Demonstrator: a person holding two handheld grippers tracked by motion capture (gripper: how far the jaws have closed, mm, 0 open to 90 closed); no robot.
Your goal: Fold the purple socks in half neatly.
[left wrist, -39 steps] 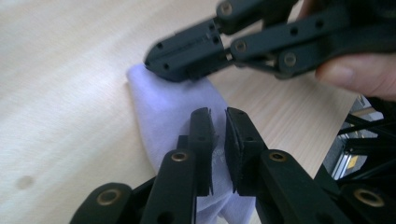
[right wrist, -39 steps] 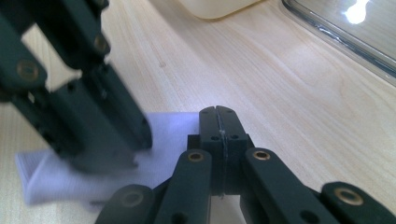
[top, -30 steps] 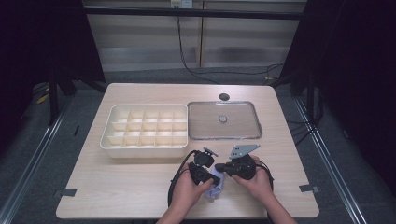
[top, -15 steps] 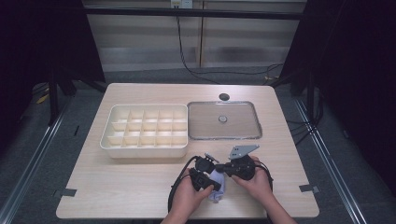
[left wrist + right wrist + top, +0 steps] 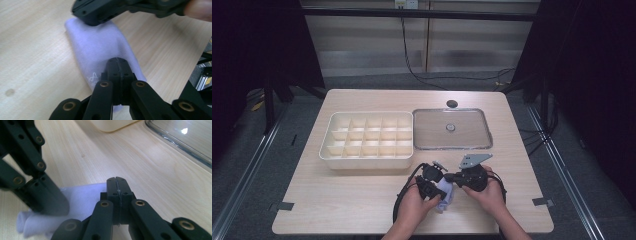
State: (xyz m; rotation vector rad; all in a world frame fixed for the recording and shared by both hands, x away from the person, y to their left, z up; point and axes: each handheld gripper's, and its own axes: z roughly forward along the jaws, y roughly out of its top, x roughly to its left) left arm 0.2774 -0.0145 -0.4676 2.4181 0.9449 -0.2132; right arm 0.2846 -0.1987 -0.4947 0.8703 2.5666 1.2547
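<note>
High view showed both tongs meeting over a small pale lilac sock (image 5: 445, 194) on the counter (image 5: 362, 195), near its front edge and well apart from the divided tray (image 5: 368, 159) and the glass lid (image 5: 451, 147). The left tongs (image 5: 117, 65) were clenched on one end of the sock, having just finished closing; the right tongs (image 5: 116, 185) were clenched on its other end. Judging by that, the pinching was done, and any folding or moving to the tray was left. The sock lay flat, its long axis running diagonally between the tongs in the left gripper view; which end was the toe I could not tell.
</note>
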